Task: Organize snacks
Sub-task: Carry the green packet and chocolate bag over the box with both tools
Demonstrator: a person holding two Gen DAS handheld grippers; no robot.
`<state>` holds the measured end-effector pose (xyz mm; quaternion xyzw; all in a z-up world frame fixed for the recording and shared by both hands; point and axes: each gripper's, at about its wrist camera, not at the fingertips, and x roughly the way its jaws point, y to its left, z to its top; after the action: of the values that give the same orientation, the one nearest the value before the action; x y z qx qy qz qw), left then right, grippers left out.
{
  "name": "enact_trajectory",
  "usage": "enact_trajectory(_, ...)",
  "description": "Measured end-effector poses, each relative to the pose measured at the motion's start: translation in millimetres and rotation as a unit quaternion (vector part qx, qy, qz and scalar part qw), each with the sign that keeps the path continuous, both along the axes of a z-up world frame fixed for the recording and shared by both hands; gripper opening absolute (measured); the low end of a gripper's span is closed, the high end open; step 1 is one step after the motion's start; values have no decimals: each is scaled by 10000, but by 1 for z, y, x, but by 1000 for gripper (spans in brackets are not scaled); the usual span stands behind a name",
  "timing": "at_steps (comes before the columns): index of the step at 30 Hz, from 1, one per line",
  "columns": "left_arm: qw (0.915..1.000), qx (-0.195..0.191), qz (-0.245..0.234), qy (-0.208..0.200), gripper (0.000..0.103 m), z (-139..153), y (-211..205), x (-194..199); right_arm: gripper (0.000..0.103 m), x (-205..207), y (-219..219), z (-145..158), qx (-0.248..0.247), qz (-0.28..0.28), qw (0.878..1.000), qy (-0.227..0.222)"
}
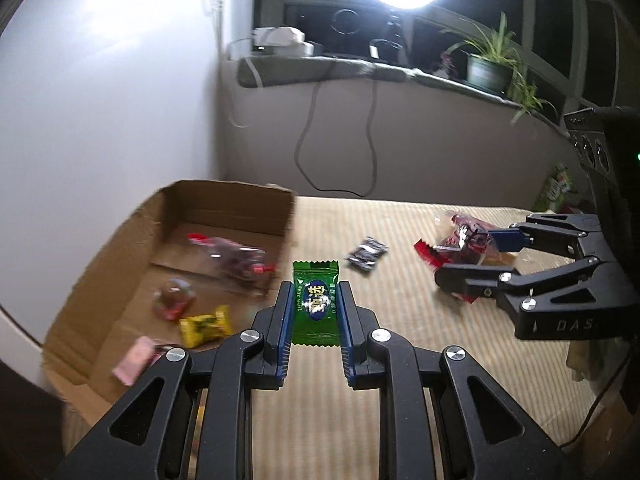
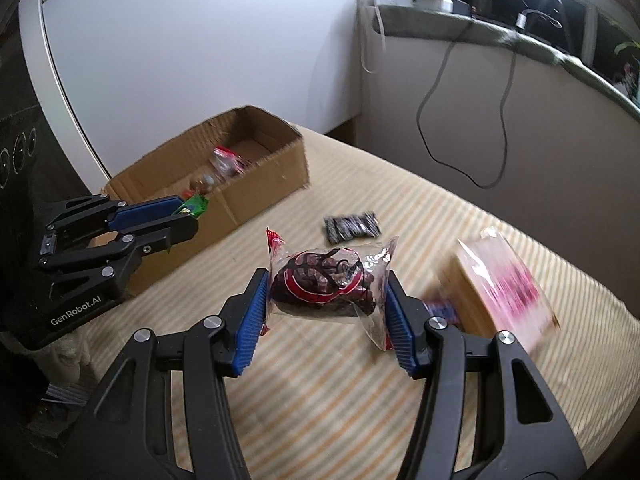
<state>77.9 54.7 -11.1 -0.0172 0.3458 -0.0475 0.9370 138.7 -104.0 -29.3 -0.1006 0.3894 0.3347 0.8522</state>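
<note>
My left gripper (image 1: pixel 315 290) is shut on a green candy packet (image 1: pixel 315 300) and holds it above the striped cloth, just right of the open cardboard box (image 1: pixel 224 196). It also shows in the right wrist view (image 2: pixel 188 212) at the box's near wall. My right gripper (image 2: pixel 326 280) is shut on a clear bag of dark red snacks (image 2: pixel 324 280), lifted over the cloth; it appears in the left wrist view (image 1: pixel 468 256) at the right. The box holds several snacks, among them a yellow candy (image 1: pixel 206 324) and a clear red-dark bag (image 1: pixel 236 258).
A small black packet (image 2: pixel 351 226) lies on the striped cloth (image 2: pixel 320 400) between the grippers. A pink and tan packet (image 2: pixel 504 284) lies at the right. A white wall stands behind the box; a sill with cables, a ring lamp and a potted plant (image 1: pixel 490 64) runs behind.
</note>
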Motion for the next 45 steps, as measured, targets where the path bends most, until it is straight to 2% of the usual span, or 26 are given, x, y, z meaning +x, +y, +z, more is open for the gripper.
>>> enact_trajectory(10, 9990, -15, 453, -11, 19, -1, 49, -8, 58, 23, 62, 20, 83, 398, 9991, -136)
enact_trajectory(27, 9970, -52, 768, 74, 19, -12, 89, -11, 58, 67, 164, 12, -55, 864, 9962, -59)
enact_trajectory(45, 9967, -105, 794, 117, 19, -16, 99, -7, 60, 99, 209, -11, -285, 912, 9953, 164)
